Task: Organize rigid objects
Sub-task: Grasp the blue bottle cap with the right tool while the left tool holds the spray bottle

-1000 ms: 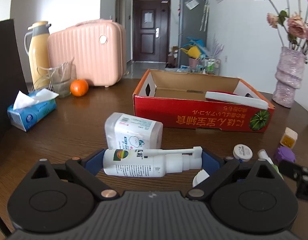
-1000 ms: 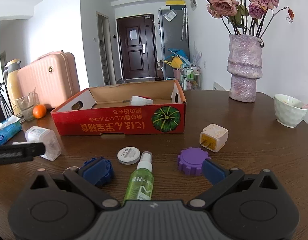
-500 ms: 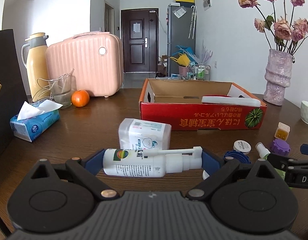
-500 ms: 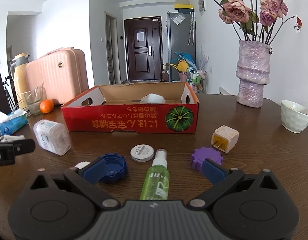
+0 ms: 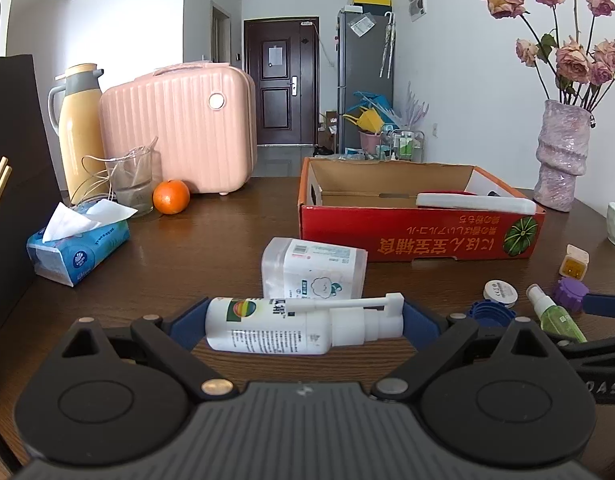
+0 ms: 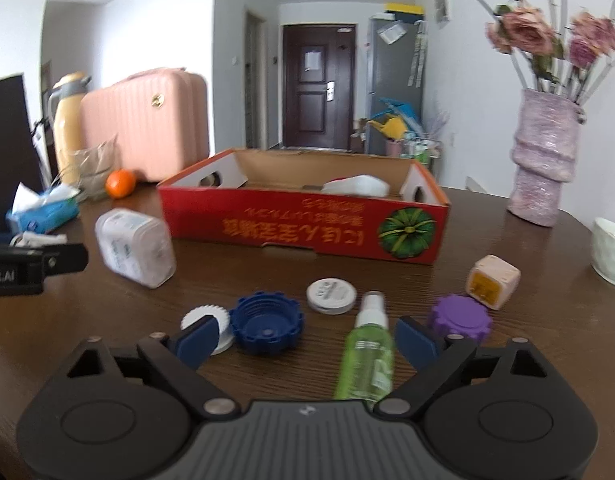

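White lettering "bot.AI" stands on the black gripper body point(image 6: 15, 276) at the left edge, "OAS" on the black gripper body point(image 5: 599, 384) at the right edge; the red cardboard box's point(image 5: 419, 236) upside-down yellow characters are unreadable.

Left tongs point(image 5: 305, 316) clamped shut; right tongs point(image 6: 307, 340) wide, jaws just closing, gripping nothing.

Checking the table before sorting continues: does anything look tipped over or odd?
Yes. The green spray bottle lies on its side. Loose caps sit without containers: blue cap upside down, purple cap. The white rectangular container lies toppled left of the red box.
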Tool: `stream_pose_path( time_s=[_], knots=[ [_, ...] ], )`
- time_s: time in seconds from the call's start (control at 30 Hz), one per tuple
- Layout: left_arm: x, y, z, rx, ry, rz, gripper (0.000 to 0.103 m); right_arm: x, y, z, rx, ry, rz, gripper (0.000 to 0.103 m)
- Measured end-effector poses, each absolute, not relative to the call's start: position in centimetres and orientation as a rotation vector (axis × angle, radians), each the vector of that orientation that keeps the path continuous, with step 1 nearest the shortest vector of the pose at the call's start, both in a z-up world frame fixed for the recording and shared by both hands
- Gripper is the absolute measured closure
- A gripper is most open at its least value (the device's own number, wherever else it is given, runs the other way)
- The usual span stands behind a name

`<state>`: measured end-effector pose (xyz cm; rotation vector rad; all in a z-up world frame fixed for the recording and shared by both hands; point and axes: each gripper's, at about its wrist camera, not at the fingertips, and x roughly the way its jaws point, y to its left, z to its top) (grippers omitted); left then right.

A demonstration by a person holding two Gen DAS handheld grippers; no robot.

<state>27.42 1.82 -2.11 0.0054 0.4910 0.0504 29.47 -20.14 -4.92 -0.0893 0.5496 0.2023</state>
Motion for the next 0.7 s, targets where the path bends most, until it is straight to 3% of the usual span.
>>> stream_pose_path(
  time_s=[0.27, 0.33, 0.47, 0.57, 0.6, 0.7],
  knots=[
    [27.5, 2.2, -2.2, -0.004, 0.502, 0.049, 0.004, 31.6, -18.4, -5.5, -0.172, 0.633, 0.228, 0.024],
    [27.6, 2.2, -2.2, -0.004, 0.502, 0.048, 0.004, 32.4, -18.0, -5.6, -0.189, 0.647, 0.23, 0.031],
    [27.6, 2.1, -2.2, -0.004, 0.503, 0.049, 0.004, 34.2, -17.5, -6.3, -0.198, 0.689, 0.238, 0.032],
    [27.6, 2.1, -2.2, -0.003, 0.504, 0.048, 0.004, 35.1, -17.6, -6.9, -0.15, 0.7, 0.267, 0.04],
    [27.6, 2.1, -2.3, -0.003, 0.505, 0.048, 0.004, 35.2, -17.7, -7.0, -0.129, 0.7, 0.279, 0.05],
    [27.6, 2.1, -2.3, -0.002, 0.505, 0.048, 0.004, 34.8, -17.5, -6.9, -0.139, 0.686, 0.268, 0.051]
  ],
)
